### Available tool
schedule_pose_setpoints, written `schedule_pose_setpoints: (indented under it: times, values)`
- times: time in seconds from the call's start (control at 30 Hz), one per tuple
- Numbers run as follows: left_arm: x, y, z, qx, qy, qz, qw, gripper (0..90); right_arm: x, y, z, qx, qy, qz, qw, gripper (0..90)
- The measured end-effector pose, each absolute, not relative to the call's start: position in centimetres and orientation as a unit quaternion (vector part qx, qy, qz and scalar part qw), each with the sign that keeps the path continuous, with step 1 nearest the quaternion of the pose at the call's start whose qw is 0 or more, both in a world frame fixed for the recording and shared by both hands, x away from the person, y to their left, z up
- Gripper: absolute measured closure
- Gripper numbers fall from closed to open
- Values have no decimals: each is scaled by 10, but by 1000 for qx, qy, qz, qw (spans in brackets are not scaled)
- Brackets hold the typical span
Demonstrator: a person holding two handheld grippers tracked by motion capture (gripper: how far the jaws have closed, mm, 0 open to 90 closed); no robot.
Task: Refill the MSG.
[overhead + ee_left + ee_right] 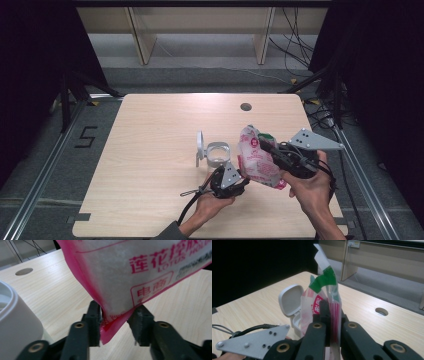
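A pink-and-white bag (257,160) with red print and a green-striped top hangs tilted over the table's right half. My right gripper (266,144) is shut on its upper edge, and in the right gripper view the jaws pinch the flat top seam (332,315) below the green strip (324,280). My left gripper (242,181) comes in from below left. In the left gripper view its two pads (96,315) sit against both sides of the bag's pink bottom corner (112,325). A white tub (218,154) with its hinged lid (200,145) standing open rests just left of the bag.
The wooden table (150,150) has a round cable hole (245,106) near its far edge. The tub's white wall (15,317) stands close to the left gripper's left jaw. Dark curtains flank the table, and cables lie on the floor at the far right.
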State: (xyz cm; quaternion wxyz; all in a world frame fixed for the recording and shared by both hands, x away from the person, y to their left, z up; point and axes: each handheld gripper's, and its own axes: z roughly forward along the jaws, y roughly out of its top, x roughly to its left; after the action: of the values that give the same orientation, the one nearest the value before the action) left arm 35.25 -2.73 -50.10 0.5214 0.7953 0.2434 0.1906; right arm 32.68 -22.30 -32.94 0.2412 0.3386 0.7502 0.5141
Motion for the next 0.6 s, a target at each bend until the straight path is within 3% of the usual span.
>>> schedule_pose_setpoints:
  times: [0.2, 0.6]
  values:
    - [353, -29, -500, 791, 248, 191, 526, 725, 332, -222, -326, 345, 748, 518, 231, 900]
    - [351, -40, -507, 750, 288, 138, 579, 742, 355, -206, -322, 347, 744, 518, 239, 900]
